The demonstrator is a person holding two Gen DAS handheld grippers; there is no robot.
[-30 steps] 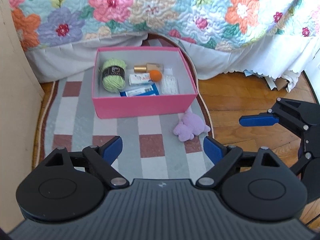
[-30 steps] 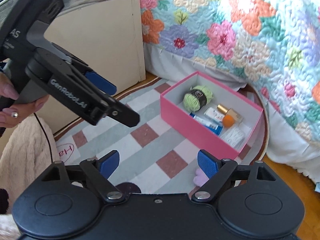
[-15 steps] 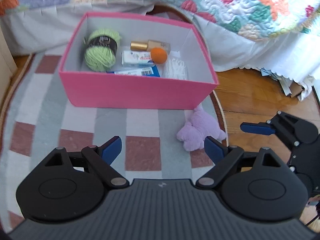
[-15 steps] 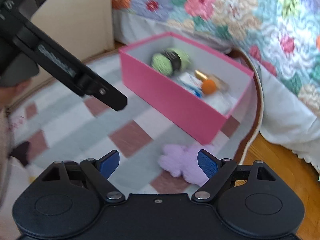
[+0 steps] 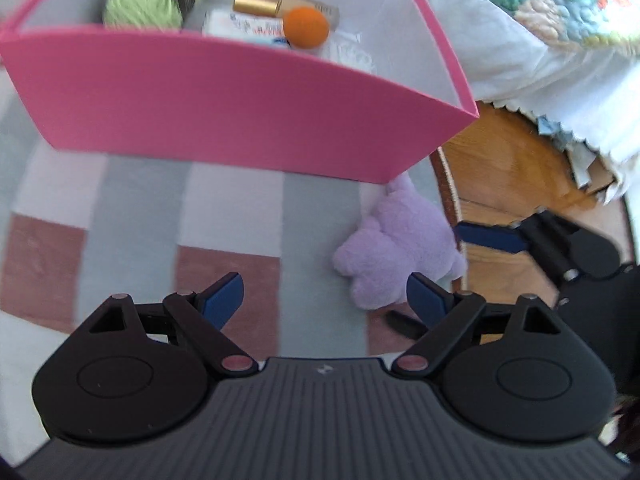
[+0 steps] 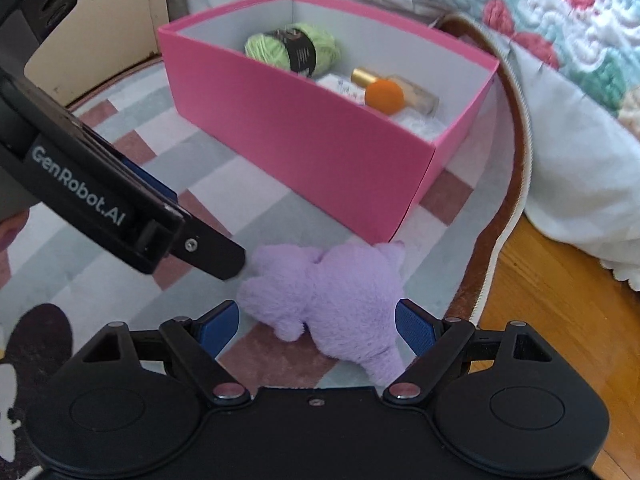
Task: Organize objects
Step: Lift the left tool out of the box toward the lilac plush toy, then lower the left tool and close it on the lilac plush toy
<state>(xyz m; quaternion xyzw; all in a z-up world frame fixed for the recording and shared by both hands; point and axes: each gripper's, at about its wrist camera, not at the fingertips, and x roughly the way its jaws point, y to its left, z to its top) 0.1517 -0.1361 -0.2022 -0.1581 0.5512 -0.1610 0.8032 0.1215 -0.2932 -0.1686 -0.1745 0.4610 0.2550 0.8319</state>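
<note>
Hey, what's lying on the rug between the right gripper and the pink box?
A purple plush toy lies there, between the open right gripper and the pink box, seen in the right wrist view.

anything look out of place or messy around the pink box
Yes: a purple plush toy lies on the rug just outside the pink box's near corner, while the yarn, bottle and orange ball sit inside. The right gripper stands open around the toy.
</note>
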